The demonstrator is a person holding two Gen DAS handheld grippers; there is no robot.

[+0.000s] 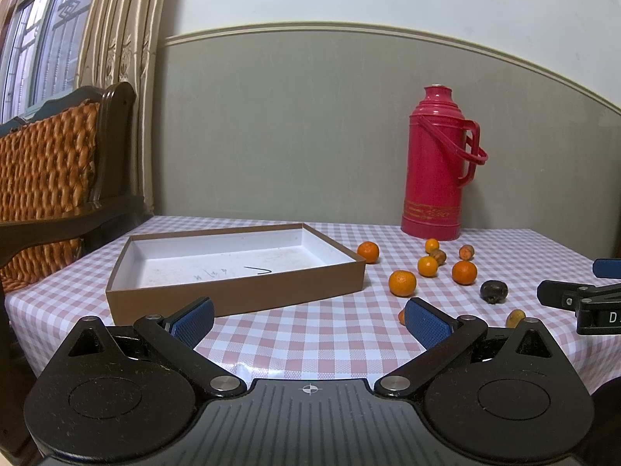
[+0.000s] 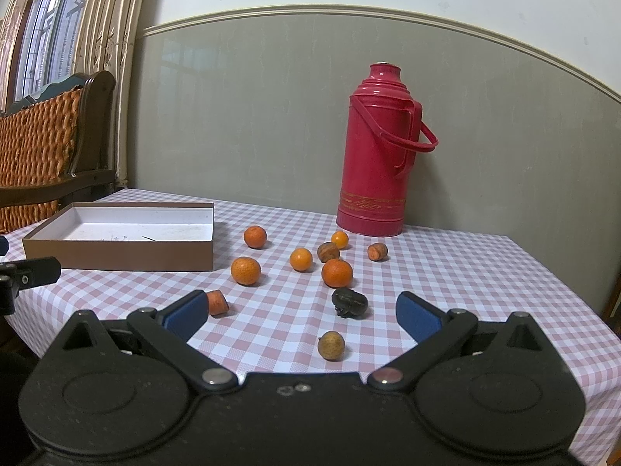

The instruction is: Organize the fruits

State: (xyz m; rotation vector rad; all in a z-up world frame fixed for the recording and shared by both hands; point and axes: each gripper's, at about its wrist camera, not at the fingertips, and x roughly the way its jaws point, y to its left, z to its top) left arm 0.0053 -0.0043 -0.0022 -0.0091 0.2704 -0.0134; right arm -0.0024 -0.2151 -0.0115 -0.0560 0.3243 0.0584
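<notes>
A shallow brown box (image 1: 236, 291) (image 2: 116, 258) with a white inside lies empty on the checked tablecloth. To its right lie several small oranges (image 1: 402, 282) (image 2: 245, 270), a dark fruit (image 1: 492, 291) (image 2: 349, 302), a yellowish fruit (image 2: 331, 345) (image 1: 515, 317), brownish fruits (image 2: 328, 251) and an orange piece (image 2: 216, 302). My left gripper (image 1: 308, 320) is open and empty, in front of the box. My right gripper (image 2: 302, 316) is open and empty, just before the yellowish and dark fruits; it also shows in the left wrist view (image 1: 582, 297).
A tall red thermos (image 1: 436, 163) (image 2: 378, 151) stands at the back by the wall. A wooden chair with a woven back (image 1: 50, 178) stands at the left of the table. The table edge runs along the right (image 2: 562, 295).
</notes>
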